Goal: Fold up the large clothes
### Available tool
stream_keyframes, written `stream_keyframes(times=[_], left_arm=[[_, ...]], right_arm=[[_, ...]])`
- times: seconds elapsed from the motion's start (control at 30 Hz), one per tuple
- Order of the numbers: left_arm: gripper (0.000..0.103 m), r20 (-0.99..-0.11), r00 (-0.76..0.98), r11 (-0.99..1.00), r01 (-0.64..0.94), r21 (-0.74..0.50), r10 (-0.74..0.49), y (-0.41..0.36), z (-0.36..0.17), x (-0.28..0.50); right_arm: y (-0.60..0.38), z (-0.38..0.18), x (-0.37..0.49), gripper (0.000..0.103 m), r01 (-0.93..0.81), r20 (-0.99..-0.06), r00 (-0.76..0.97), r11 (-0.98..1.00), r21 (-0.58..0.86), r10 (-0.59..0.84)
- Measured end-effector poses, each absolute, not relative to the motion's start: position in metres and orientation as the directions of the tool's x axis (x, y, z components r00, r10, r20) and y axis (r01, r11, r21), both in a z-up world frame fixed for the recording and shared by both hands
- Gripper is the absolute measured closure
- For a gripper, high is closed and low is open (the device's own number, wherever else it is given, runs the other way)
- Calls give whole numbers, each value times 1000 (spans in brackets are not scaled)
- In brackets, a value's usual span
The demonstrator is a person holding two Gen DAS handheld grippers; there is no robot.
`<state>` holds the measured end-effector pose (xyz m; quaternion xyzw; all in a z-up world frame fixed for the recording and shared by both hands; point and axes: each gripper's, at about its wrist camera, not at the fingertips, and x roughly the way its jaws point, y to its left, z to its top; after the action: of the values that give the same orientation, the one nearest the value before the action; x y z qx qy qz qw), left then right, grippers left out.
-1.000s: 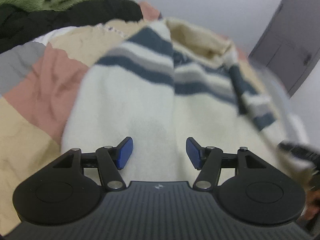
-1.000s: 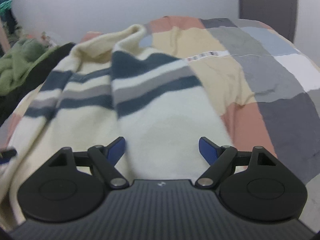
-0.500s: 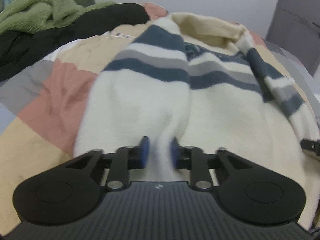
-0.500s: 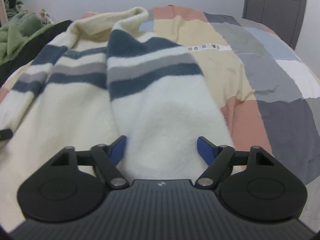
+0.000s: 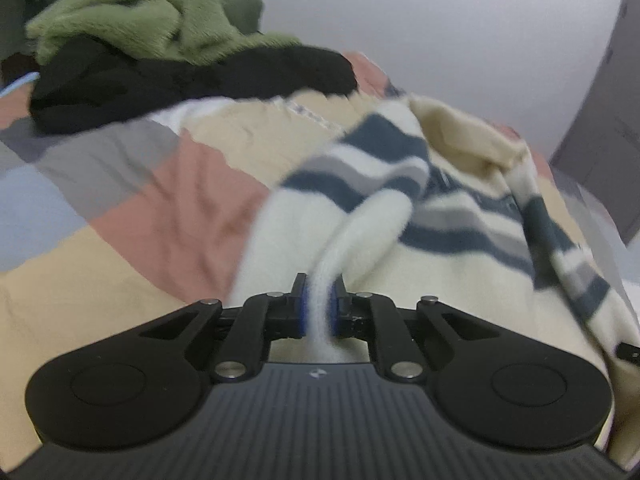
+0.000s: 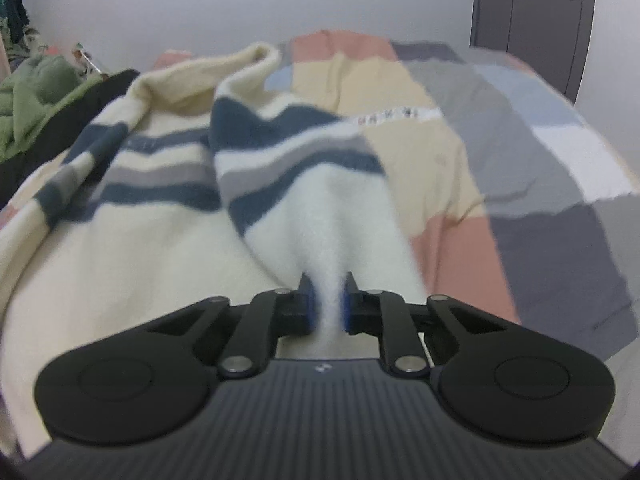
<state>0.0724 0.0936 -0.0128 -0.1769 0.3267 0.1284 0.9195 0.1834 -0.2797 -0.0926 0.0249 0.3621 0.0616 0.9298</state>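
Note:
A cream sweater (image 5: 460,248) with navy and grey stripes lies spread on the bed, its sleeves folded inward. My left gripper (image 5: 319,308) has its jaws closing on the sweater's cream hem, and the blue pads press a pinched ridge of cloth that rises off the bed. In the right wrist view the same sweater (image 6: 140,248) fills the left and centre. My right gripper (image 6: 327,304) also has its jaws closing on a fold of cream cloth at the other hem corner, gripped between its pads.
A patchwork bedspread (image 5: 120,200) of pink, tan, grey and blue blocks lies under everything. A green fleece (image 5: 152,12) and a black garment (image 5: 180,76) are piled at the bed's far left. A grey door (image 6: 528,20) stands beyond the bed's far right.
Both grippers went from wide open over the hem to closed on the cloth. The left one closed first and has lifted, drawing its side of the sweater up.

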Motion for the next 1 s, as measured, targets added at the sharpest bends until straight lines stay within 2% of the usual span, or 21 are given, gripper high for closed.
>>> stream_keyframes(times=[0.27,0.37,0.47,0.63,0.73,0.8,0.9,1.0], left_arm=[[91,-622,723,859,-488,-152,301,159,21,85],[92,-617,707,825,-542,-159,345,190,30,95],[92,-604,700,805,-573,-154,382,215,36,107],[92,-597,669,761,-632,-144,442,253,24,134],[92,-623,633,712,-682,-168,459,280,4,143],[92,-651,625,673,-704,-229,432,301,-8,146],[92,-667,599,655,-724,-215,443,317,-19,155],[92,-687,573,649,-736,-191,447,321,-34,161]], right_arm=[[-320,-39,213,88,-25,-546,836,998,55,52],[-342,-24,234,88,17,-458,888,996,86,24],[-357,-20,258,88,88,-388,919,995,43,-64],[-387,-34,306,88,226,-333,921,973,44,-199],[-397,-58,330,88,304,-329,901,952,14,-283],[-406,-79,347,88,357,-369,870,934,11,-328],[-415,-106,372,88,420,-452,815,907,29,-363],[-410,-125,391,88,416,-456,802,908,-37,-386]])
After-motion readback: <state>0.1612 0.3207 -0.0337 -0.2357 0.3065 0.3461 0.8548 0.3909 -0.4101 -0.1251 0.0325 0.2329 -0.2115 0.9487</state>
